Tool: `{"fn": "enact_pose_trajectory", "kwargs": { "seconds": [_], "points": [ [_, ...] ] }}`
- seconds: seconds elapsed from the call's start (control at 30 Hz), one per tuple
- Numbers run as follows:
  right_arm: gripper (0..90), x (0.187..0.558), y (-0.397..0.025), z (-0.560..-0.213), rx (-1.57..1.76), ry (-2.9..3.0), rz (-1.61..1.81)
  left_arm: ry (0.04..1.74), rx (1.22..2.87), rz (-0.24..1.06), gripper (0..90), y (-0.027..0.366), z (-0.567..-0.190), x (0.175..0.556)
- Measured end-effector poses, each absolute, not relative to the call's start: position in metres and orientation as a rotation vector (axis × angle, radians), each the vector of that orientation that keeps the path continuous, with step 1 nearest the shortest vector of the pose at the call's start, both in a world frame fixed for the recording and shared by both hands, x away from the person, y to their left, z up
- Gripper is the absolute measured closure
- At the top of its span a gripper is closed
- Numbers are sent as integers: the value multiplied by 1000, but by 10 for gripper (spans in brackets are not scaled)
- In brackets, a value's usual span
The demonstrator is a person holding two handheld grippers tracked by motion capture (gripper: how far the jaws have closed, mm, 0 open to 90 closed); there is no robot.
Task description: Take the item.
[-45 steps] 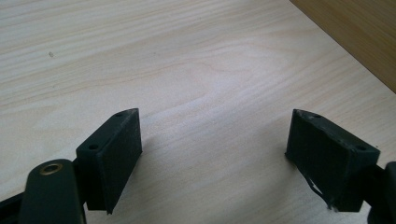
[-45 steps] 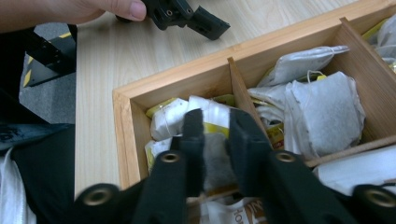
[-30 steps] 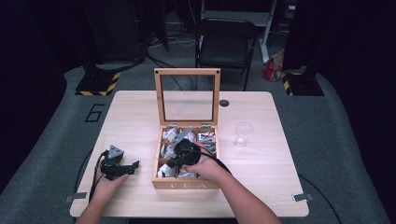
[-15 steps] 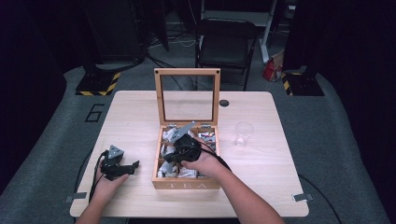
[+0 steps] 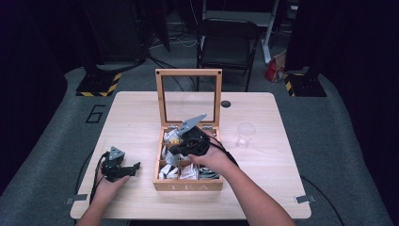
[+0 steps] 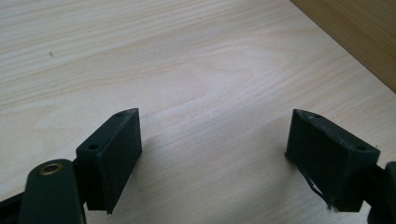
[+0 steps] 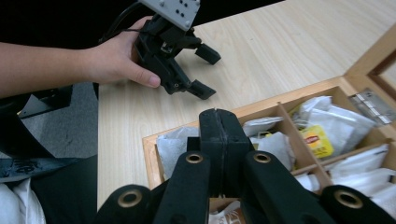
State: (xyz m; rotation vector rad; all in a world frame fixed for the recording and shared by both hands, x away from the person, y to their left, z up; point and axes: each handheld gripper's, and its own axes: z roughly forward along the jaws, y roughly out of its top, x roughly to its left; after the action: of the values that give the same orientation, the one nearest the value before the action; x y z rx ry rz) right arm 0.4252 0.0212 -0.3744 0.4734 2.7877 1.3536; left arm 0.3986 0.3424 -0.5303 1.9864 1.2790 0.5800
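So there's a light wooden table (image 5: 141, 117) with a wooden tea box (image 5: 188, 184) sitting roughly in the middle, "TEA" on its front wall. Its glass-panelled lid (image 5: 189, 96) stands upright at the back, hinged open. The box is split into compartments stuffed with tea bags (image 7: 322, 126) — mostly white paper sachets, and one has a yellow label with a red logo on it.

The right gripper (image 5: 175, 149) is held over the box, above the left-hand compartments, with the person's right hand (image 5: 211, 160) wrapped around it and the grey three-cornered plate (image 5: 192, 123) sticking up toward the lid. In the right gripper view its two black jaws are pressed flat together with no gap, and nothing is caught between them. They point out over the front-left corner of the box.

The left gripper (image 5: 134, 168) rests on the table to the left of the box, near it but apart, with the left hand (image 5: 108, 188) behind it. In the left gripper view the jaws are spread wide with just bare woodgrain between them — holding nothing. The box's side wall peeks into the top right corner there.

A clear drinking glass (image 5: 245, 134) stands upright on the table right of the box. Beyond the far edge of the table there's a black chair (image 5: 228, 44) on the grey floor.
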Motion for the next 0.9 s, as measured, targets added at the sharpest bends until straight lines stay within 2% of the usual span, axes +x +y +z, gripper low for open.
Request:
{"fn": "enact_pose_trajectory", "kwargs": {
  "seconds": [0.9],
  "points": [
    [900, 439, -24, -334, 575, 2649, 1371, 1277, 1986, 582, 178, 343, -530, 399]
  ]
}}
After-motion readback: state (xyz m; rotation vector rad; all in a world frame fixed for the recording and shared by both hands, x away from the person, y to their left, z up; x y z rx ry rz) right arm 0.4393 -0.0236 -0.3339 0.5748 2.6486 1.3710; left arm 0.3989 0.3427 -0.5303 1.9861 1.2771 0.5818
